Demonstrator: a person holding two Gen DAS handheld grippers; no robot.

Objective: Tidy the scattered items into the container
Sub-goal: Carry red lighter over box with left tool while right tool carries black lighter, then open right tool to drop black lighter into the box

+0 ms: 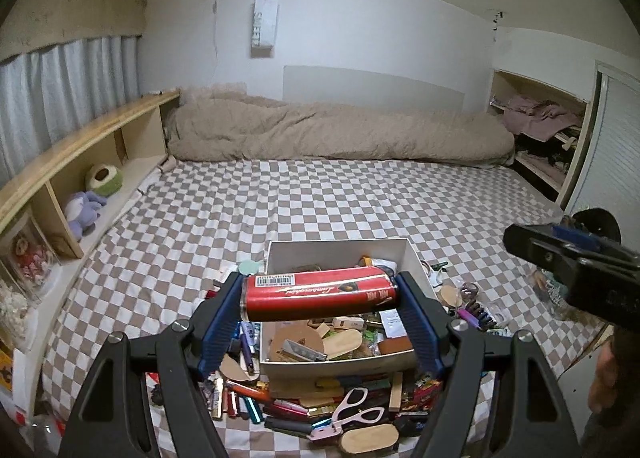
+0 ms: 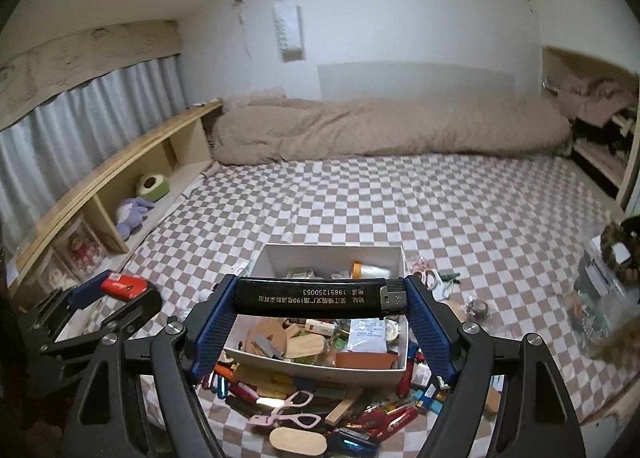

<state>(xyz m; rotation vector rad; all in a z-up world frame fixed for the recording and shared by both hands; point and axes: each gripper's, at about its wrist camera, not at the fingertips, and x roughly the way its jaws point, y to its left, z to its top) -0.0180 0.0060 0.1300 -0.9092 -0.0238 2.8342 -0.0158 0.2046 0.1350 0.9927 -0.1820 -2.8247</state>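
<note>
Left gripper [image 1: 320, 292] pinches red lighter [image 1: 320, 294] endwise; right gripper [image 2: 320, 296] pinches black lighter [image 2: 312, 296]; white box [image 2: 276, 365] at 6 o'clock.

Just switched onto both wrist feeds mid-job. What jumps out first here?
Each gripper is clamped endwise on a lighter above the white box: the left gripper holds a red lighter, the right gripper a black lighter. The box sits half full on the checkered bed sheet. A heap of lighters and pink scissors lies just in front of it.
</note>
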